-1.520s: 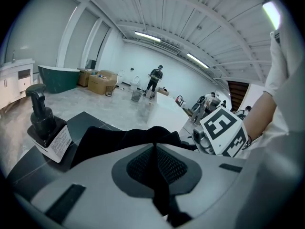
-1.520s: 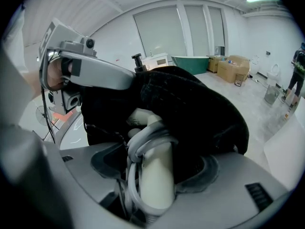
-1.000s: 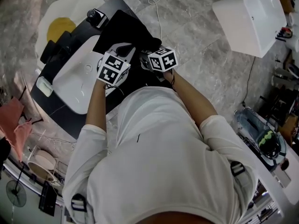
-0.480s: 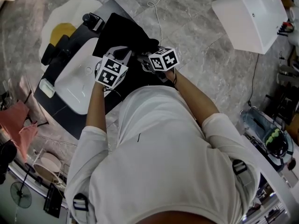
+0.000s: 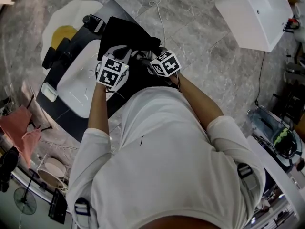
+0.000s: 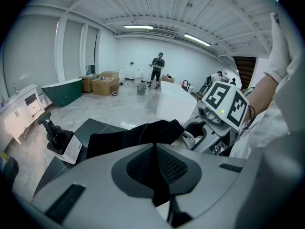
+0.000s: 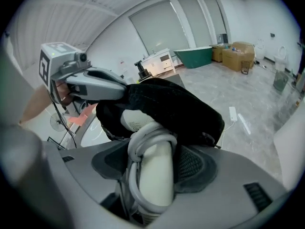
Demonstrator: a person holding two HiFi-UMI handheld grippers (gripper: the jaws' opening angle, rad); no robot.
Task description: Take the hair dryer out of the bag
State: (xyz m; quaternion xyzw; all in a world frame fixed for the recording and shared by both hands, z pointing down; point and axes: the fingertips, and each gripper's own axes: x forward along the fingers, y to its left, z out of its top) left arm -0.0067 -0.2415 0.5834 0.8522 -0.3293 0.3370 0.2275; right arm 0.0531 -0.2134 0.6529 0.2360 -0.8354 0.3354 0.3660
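White short-sleeved shirt (image 5: 167,156), grey left gripper (image 6: 155,151), grey right gripper (image 7: 152,166), black-and-white marker cubes (image 5: 166,63)

One black bag (image 5: 125,32), one white hair dryer (image 7: 136,120), one left gripper (image 6: 155,168), one right gripper (image 7: 152,166), two white sinks (image 5: 76,87) (image 5: 255,15), one black table (image 5: 66,116), one green bathtub (image 6: 62,90), one distant person (image 6: 157,68).

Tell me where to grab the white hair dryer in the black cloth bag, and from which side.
Grip the white hair dryer by its cord-wrapped handle, the part sticking out of the black cloth bag. Come at the bag's open mouth, jaws astride the handle's rounded sides, as the right gripper holds it. The head is hidden inside.
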